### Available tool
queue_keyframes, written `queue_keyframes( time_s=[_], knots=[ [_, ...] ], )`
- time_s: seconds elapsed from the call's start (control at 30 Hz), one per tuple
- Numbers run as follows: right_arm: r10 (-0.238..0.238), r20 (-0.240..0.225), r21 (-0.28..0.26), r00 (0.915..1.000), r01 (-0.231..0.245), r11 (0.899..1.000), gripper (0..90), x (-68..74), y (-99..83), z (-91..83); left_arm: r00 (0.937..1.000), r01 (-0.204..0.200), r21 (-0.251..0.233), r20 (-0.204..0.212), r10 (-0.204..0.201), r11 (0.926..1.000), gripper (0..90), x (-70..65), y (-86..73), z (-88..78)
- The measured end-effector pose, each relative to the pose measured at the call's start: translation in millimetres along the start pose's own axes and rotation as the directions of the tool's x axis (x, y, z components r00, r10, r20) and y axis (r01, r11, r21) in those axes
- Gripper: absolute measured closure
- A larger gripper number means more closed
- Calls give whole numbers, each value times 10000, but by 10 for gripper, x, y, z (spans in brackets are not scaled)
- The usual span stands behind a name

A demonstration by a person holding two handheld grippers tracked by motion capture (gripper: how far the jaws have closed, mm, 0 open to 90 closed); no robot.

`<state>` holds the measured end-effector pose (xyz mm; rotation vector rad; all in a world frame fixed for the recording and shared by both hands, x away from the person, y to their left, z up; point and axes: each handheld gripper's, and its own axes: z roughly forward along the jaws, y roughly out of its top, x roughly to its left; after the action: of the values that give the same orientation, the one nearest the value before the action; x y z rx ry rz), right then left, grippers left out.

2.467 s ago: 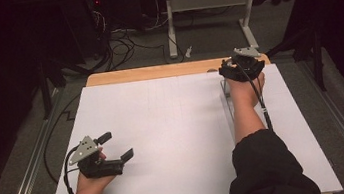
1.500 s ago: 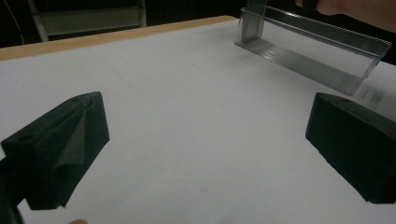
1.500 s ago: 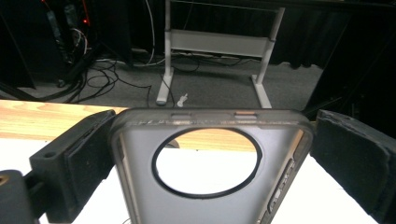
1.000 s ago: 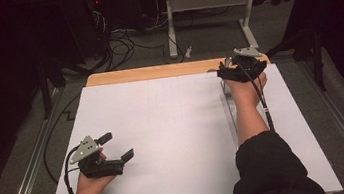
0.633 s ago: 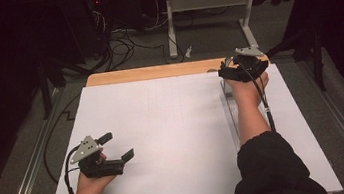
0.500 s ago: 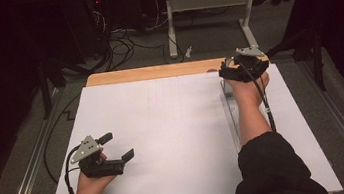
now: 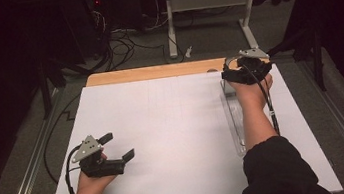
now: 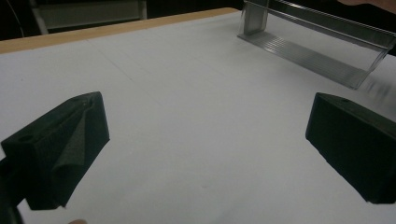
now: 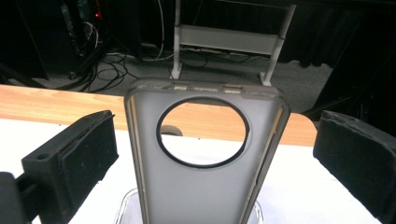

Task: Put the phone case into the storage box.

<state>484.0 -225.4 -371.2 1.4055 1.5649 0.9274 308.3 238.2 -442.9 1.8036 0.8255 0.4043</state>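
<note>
A translucent grey phone case [image 9: 205, 186] with a round camera hole stands upright at the far end of a long clear plastic tray [image 7: 236, 119]. My right gripper [image 9: 210, 154] is open, one jaw on each side of the case and neither touching it. In the high view the right gripper [image 7: 242, 70] is at the table's far right. My left gripper [image 7: 118, 145] rests open at the near left with nothing between its jaws. The left gripper [image 8: 205, 144] faces the clear tray [image 8: 317, 51] and the case [image 8: 254, 18] across the white sheet.
A white sheet [image 7: 164, 128] covers the table, with a strip of bare wood [image 7: 151, 72] along the far edge. Beyond the table there are floor cables [image 7: 122, 38] and a metal stand [image 7: 208, 1]. A cable [image 7: 270, 109] trails along my right forearm.
The right gripper has shifted only slightly at the far end of the tray. The left gripper has not moved.
</note>
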Motion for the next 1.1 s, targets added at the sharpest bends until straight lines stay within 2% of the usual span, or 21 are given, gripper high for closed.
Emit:
queue_keyframes(
  time_s=[0.53,0.77,0.87,1.1],
  knots=[
    [-8,-474,-144,9989,1,9999,1,-20,-72,-202,9998,-69,239,-158,73,9997,6,-4,6,21],
    [-103,-945,-339,9955,72,9994,1,-12,-89,-345,9996,-35,355,-284,45,9994,6,10,3,21],
    [-104,-1316,-387,9912,53,9992,1,7,-106,-437,9995,-24,375,-326,36,9993,6,13,3,20],
    [-101,-1770,-598,9842,-5,9982,1,14,-137,-592,9992,-67,417,-388,84,9991,6,11,8,18]
  ],
)
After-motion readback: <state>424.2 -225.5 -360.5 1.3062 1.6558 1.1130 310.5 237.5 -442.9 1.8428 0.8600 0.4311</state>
